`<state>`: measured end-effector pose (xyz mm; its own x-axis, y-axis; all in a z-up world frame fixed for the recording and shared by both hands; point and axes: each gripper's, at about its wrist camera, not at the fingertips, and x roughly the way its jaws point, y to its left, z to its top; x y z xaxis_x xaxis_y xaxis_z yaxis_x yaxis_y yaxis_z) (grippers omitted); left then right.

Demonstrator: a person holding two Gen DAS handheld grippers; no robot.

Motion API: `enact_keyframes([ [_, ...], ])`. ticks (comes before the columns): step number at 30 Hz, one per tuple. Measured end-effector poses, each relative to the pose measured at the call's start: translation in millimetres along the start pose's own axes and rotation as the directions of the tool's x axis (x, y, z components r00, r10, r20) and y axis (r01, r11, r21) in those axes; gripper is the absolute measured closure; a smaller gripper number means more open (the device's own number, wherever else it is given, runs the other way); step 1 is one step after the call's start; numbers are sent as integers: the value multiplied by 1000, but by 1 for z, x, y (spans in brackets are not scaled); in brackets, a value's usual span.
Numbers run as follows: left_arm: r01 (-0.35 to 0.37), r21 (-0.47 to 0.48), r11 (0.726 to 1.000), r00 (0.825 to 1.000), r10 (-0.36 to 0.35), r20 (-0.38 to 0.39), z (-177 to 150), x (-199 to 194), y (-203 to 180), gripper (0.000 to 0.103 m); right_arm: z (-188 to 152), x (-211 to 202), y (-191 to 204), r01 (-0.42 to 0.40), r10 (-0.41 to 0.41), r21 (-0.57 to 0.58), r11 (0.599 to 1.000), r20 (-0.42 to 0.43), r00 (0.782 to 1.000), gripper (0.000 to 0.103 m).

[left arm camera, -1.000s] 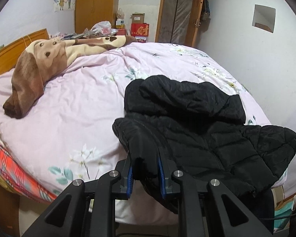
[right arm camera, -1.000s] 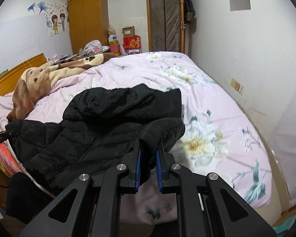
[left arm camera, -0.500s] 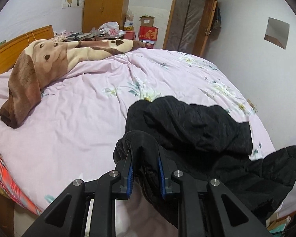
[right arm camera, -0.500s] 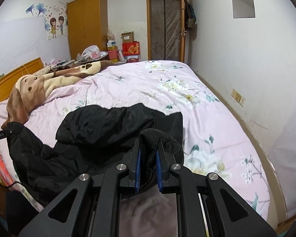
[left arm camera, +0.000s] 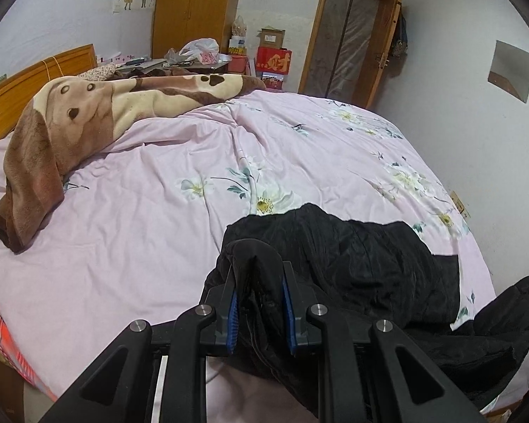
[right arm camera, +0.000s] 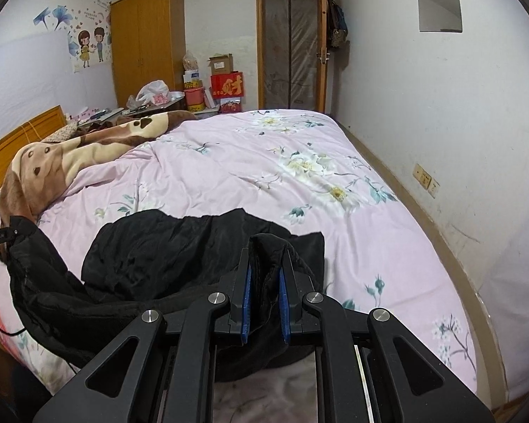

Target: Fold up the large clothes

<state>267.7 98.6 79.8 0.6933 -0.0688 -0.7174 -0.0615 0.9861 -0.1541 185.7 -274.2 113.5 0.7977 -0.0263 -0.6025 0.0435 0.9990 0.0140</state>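
Note:
A black padded jacket (left arm camera: 370,264) lies across the near edge of the pink floral bed (left arm camera: 158,211). My left gripper (left arm camera: 259,282) is shut on a bunched black fold of it, lifted off the bedding. In the right wrist view the same jacket (right arm camera: 158,257) spreads to the left, and my right gripper (right arm camera: 264,278) is shut on another raised fold. The jacket's lower part hangs between the two grips toward me, with its far part resting on the bed. At the left edge of the right wrist view, the other gripper's tip (right arm camera: 3,236) holds the jacket's far corner.
A brown and cream dog-print blanket (left arm camera: 70,130) lies heaped near the wooden headboard (left arm camera: 17,88). Beyond the bed stand a wardrobe (right arm camera: 148,42), boxes and bags (right arm camera: 225,84), and a door (right arm camera: 289,49). A white wall (right arm camera: 441,141) runs close along the bed's right side.
Both grippers have carried their jacket folds up and forward over the bed. The jacket now sits lower in both views, and more of its body has folded over.

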Motion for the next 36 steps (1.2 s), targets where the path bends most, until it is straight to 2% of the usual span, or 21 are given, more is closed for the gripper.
enact_keyframes([
  [11,-11,-30,999,999,10,-48,51,57,-5,82,41,59,-9,35,-35,-12,999,-46,998,90],
  [20,-36,-40,999,991,31,-126,77,126,-8,79,63,131,-20,38,-38,-3,999,-144,989,90],
  [24,-49,-64,997,986,38,-160,85,153,-6,74,67,164,-21,40,-41,-7,999,-204,978,90],
  [29,-103,-1,995,982,101,-162,95,179,-10,72,70,200,-20,50,-54,-22,998,-270,961,89],
  [32,-105,3,994,977,104,-187,97,194,-8,70,70,221,-20,73,-82,-40,996,-308,948,88],
  [36,-112,-21,993,980,107,-169,98,197,3,52,69,239,-19,108,-115,-40,993,-332,936,86],
])
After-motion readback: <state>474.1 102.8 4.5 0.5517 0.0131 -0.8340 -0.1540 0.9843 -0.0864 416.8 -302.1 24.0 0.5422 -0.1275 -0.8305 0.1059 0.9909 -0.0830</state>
